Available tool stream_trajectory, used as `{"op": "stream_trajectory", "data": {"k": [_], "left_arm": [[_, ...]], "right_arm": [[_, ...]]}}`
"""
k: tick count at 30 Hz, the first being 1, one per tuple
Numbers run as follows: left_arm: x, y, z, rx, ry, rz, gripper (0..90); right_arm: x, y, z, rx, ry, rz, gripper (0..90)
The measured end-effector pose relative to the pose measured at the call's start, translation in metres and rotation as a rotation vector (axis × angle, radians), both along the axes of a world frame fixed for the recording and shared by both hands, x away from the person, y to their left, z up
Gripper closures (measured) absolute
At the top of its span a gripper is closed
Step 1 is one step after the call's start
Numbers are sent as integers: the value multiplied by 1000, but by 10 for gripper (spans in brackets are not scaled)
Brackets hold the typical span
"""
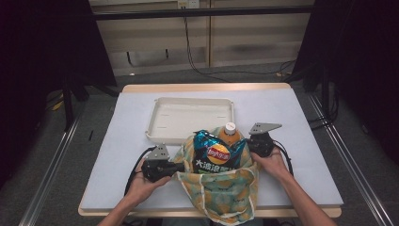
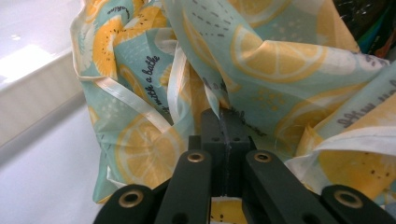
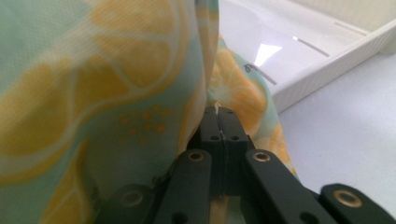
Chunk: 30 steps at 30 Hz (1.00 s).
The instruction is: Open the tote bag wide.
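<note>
Both tools pinch the bag (image 1: 221, 188) rim at lower centre of frame: left tool (image 1: 181, 167), right tool (image 1: 250, 147). Chips (image 1: 214, 153) and bottle (image 1: 230, 133) stick out.

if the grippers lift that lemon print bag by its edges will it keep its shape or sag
The lemon print bag is thin, creased cloth, so it will probably sag. The chip packet and bottle poking out may lean or tip. Both grippers pinch only edge fabric, which could slip.
</note>
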<state>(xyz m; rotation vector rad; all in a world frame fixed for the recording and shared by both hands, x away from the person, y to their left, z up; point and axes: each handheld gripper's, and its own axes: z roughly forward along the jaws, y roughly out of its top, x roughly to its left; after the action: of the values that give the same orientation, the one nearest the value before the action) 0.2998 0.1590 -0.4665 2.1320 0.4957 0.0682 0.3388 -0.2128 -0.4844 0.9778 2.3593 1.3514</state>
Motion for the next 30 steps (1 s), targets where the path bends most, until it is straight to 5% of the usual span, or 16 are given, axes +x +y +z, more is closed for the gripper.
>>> {"op": "stream_trajectory", "data": {"k": [3,15,18,24,30], "left_arm": [[1,-4,-4,19,15,-11,900],[1,-12,-14,86,42,-14,895],[2,-9,-12,59,44,-9,811],[-5,1,6,-38,2,19,668],[-8,12,22,-90,-15,59,548]], "right_arm": [[0,3,-5,-33,14,6,900],[1,3,-5,-35,18,6,891],[1,-1,-1,-29,12,-9,780],[-4,-17,21,66,-9,-81,563],[-21,-31,41,85,-44,-123,467]]}}
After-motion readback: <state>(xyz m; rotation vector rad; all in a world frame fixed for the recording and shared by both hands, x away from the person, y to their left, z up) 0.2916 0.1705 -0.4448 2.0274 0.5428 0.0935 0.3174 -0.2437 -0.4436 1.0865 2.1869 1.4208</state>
